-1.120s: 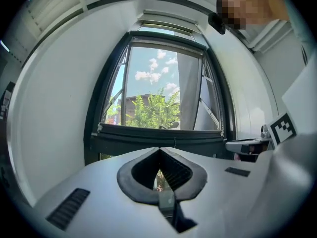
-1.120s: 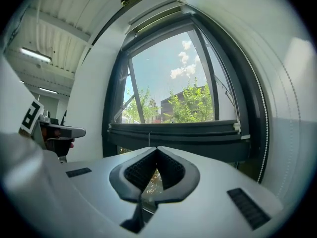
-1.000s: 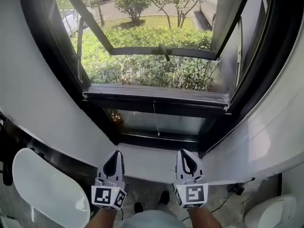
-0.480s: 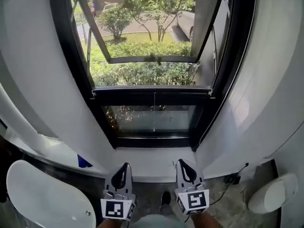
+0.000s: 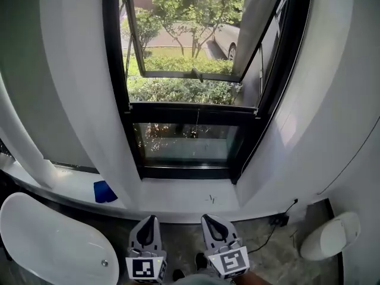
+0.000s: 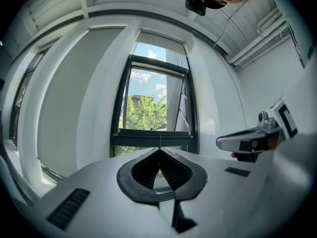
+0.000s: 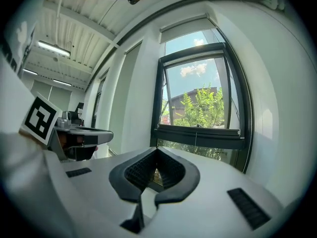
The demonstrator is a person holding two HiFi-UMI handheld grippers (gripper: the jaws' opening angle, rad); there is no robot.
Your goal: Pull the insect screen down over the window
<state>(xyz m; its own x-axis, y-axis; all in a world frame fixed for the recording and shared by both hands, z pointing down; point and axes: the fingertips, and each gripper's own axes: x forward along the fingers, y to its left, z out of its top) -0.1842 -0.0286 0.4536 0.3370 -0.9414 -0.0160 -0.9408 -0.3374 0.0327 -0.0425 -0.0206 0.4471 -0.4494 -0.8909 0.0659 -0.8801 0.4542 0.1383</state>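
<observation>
Hanging closed and empty below the sill point(image 5: 178, 196), well short of the open window point(image 5: 190, 82), the left gripper point(image 5: 149, 219) and right gripper point(image 5: 209, 219) are only approaching, the insect screen is undrawn, so next they probably must reach the thin cord point(image 5: 197, 120) at mid-frame.

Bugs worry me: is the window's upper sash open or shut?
Open: the upper sash is tilted outward, its bottom rail standing clear of the frame.
</observation>
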